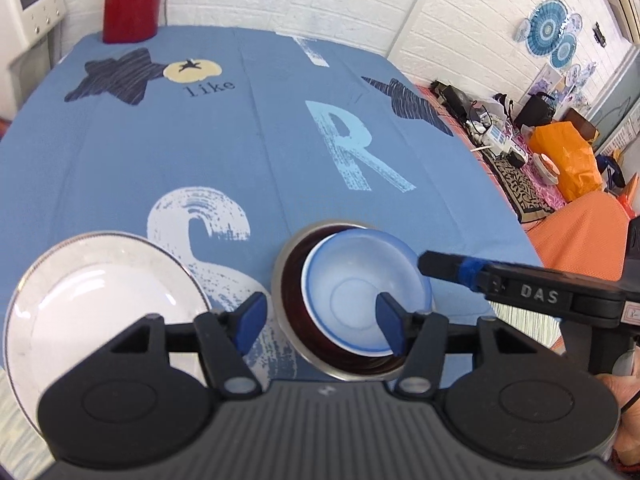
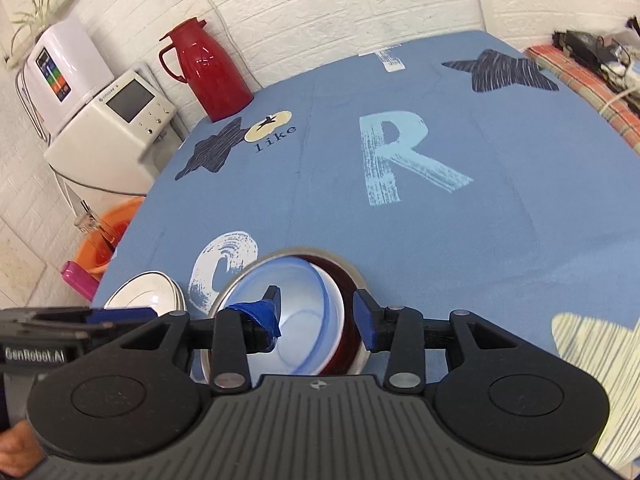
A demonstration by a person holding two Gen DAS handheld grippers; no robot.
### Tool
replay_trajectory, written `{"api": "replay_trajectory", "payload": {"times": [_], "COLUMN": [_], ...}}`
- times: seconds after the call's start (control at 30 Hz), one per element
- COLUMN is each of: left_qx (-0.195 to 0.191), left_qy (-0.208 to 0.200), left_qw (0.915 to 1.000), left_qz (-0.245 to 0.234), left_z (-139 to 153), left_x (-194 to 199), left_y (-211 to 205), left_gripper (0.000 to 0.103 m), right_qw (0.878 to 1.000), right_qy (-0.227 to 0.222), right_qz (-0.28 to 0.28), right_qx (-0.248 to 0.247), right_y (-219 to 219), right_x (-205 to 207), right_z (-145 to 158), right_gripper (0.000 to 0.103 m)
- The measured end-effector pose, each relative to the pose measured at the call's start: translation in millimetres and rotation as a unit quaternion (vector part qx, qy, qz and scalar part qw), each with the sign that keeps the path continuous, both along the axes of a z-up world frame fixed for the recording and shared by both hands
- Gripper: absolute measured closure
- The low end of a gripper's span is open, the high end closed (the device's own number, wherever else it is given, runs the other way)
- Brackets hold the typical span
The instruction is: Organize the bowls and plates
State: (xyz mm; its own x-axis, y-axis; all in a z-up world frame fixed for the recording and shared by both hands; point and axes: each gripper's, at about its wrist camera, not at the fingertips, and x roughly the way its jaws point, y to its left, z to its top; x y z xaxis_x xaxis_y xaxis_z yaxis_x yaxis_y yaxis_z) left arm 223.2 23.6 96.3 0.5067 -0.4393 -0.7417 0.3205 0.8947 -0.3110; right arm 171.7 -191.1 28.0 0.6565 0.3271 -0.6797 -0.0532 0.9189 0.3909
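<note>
On blue lettered tablecloth (image 2: 460,240) by white brick wall (image 2: 340,0): red jug (image 2: 208,70), nested bowls (image 1: 352,304), both grippers' jaws wide.

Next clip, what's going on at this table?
A person holds a gripper in each hand over a blue printed tablecloth. A pale blue bowl sits tilted inside a dark red, metal-rimmed bowl. Both the left gripper and the right gripper are open at these nested bowls, gripping nothing. A white plate with a thin dark rim lies beside them.
</note>
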Motion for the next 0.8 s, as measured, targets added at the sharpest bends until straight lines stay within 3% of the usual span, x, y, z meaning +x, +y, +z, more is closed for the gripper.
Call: {"api": "replay_trajectory", "payload": {"times": [0.2, 0.43, 0.8], "left_qx": [0.023, 0.063, 0.036], "left_qy": [-0.013, -0.008, 0.046], "left_qw": [0.9995, 0.9968, 0.9917], "left_qz": [-0.016, -0.047, -0.115], "left_z": [5, -3, -27], "left_x": [10, 40, 80], "left_y": [15, 30, 35], "left_gripper": [0.044, 0.043, 0.043], "right_qw": [0.999, 0.997, 0.995], "right_qy": [0.040, 0.069, 0.096], "right_qz": [0.005, 0.001, 0.003], "right_qx": [-0.027, -0.019, -0.023], "right_y": [-12, -17, -10], "right_x": [-17, -14, -1], "right_z": [-6, -10, -16], "right_gripper": [0.079, 0.078, 0.077]}}
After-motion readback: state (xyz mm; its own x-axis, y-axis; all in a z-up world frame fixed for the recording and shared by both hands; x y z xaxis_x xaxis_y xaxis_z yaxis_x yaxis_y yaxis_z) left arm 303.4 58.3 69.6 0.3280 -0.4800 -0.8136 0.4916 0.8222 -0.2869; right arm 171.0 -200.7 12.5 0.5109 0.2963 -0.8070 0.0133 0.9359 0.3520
